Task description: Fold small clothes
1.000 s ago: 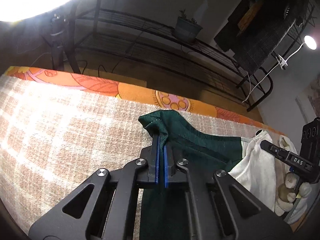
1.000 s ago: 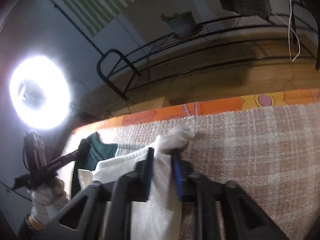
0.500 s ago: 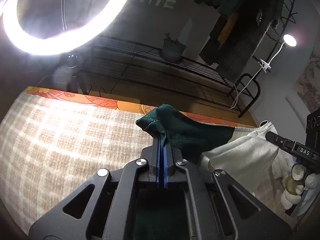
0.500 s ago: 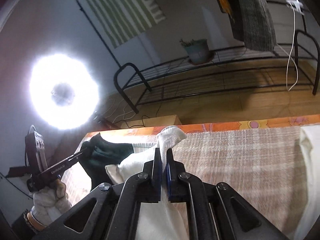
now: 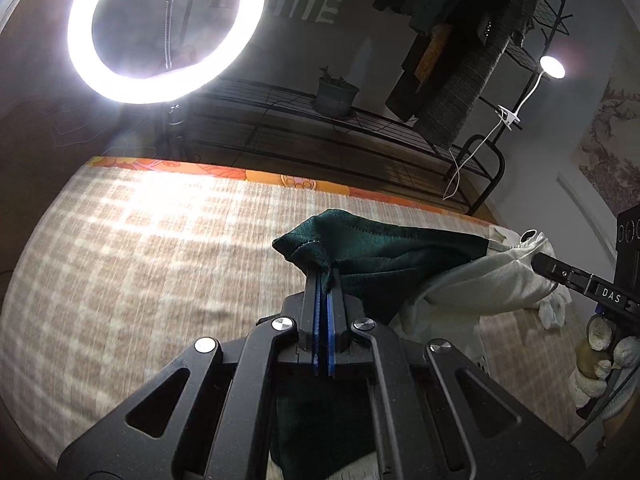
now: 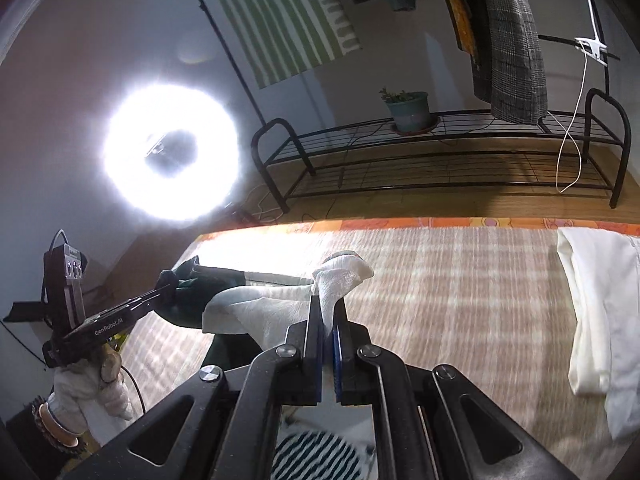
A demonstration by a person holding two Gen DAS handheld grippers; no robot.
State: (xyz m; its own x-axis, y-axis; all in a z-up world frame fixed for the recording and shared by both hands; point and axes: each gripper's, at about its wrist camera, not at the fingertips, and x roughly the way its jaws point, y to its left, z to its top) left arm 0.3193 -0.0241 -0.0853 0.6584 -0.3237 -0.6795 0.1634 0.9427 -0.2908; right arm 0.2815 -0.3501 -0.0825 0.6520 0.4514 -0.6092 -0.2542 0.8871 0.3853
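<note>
A small garment, half dark green [image 5: 384, 256] and half white [image 5: 492, 288], hangs stretched between my two grippers above the checked beige bed cover [image 5: 160, 264]. My left gripper [image 5: 324, 276] is shut on the green corner. The right gripper [image 5: 538, 260] comes in from the right edge, pinching the white end. In the right wrist view my right gripper [image 6: 328, 304] is shut on the bunched white corner [image 6: 344, 276]. The left gripper [image 6: 168, 288] grips the green end [image 6: 200, 284] at the left, held by a gloved hand [image 6: 80, 392].
A folded white cloth [image 6: 592, 312] lies on the bed cover [image 6: 460, 280] at the right. A striped cloth [image 6: 312, 456] shows under my right gripper. Beyond the orange bed edge [image 6: 440, 224] stand a black wire rack [image 6: 440, 148] with a plant pot [image 6: 408, 112], and a ring light [image 5: 164, 28].
Both grippers have risen and drawn back, lifting the garment off the bed cover. The right jaws have closed tight on the white corner. The folded white cloth has come into view.
</note>
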